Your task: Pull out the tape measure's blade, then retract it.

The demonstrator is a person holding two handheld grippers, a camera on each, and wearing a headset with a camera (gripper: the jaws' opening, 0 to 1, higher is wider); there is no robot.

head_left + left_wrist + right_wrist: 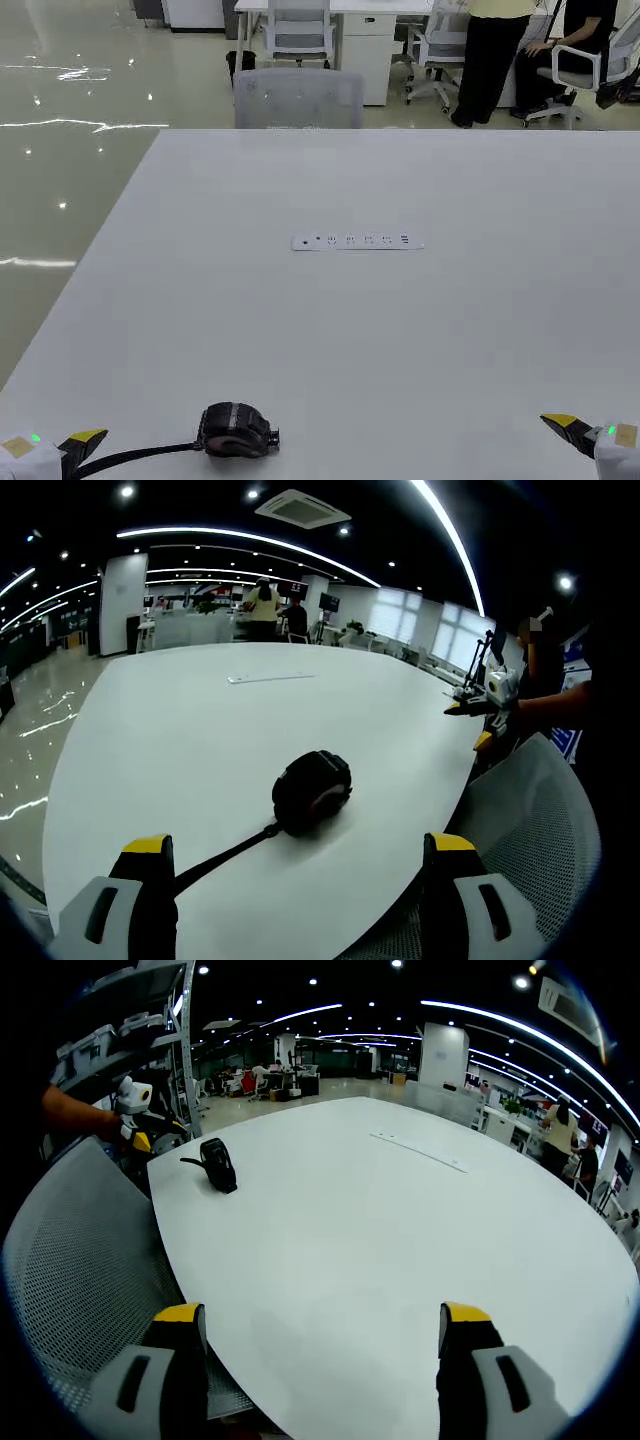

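Observation:
A black tape measure [237,430] lies on the white table [380,330] near its front edge, blade retracted. Its black wrist strap [135,457] trails left toward my left gripper [62,448]. In the left gripper view the tape measure [312,790] sits just ahead of the left gripper [300,845], whose yellow-tipped jaws stand open with the strap [225,856] running between them. My right gripper [578,430] is far off at the front right, open [322,1312] over bare table, with the tape measure [220,1165] small at the left.
A flush power strip [357,241] is set in the middle of the table. A grey mesh chair [298,98] stands at the far edge, and another mesh chair [80,1250] is under the near edge. People and office chairs [560,60] are at the back right.

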